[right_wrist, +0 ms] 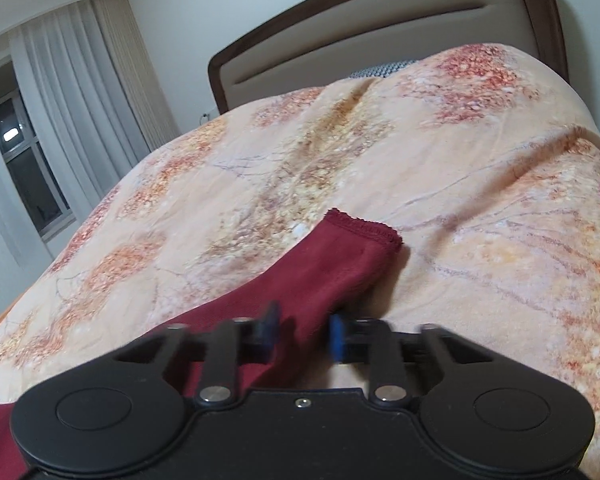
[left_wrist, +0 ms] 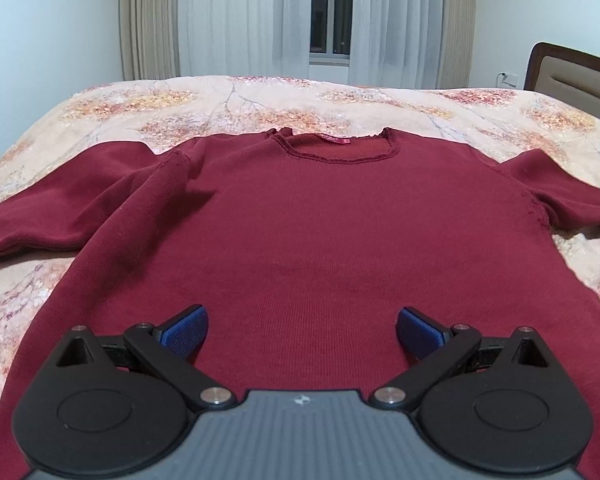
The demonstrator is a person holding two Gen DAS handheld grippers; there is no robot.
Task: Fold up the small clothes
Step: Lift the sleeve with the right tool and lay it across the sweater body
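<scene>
A dark red knitted sweater (left_wrist: 320,220) lies flat, front up, on the bed, neckline at the far side and both sleeves spread out. My left gripper (left_wrist: 302,332) hovers over the sweater's lower body, its blue pads wide apart with nothing between them. In the right wrist view, the sweater's right sleeve (right_wrist: 340,256) runs away from me, and its cuff (right_wrist: 364,228) rests on the bed cover. My right gripper (right_wrist: 303,334) sits partway along that sleeve. Its blue pads are close together with the fabric bunched between them; this part of the view is blurred.
The bed has a beige cover with a floral print (left_wrist: 260,100). A padded headboard with a dark wooden frame (right_wrist: 380,40) stands at the bed's right end. Curtains and a window (left_wrist: 332,12) are behind the far side.
</scene>
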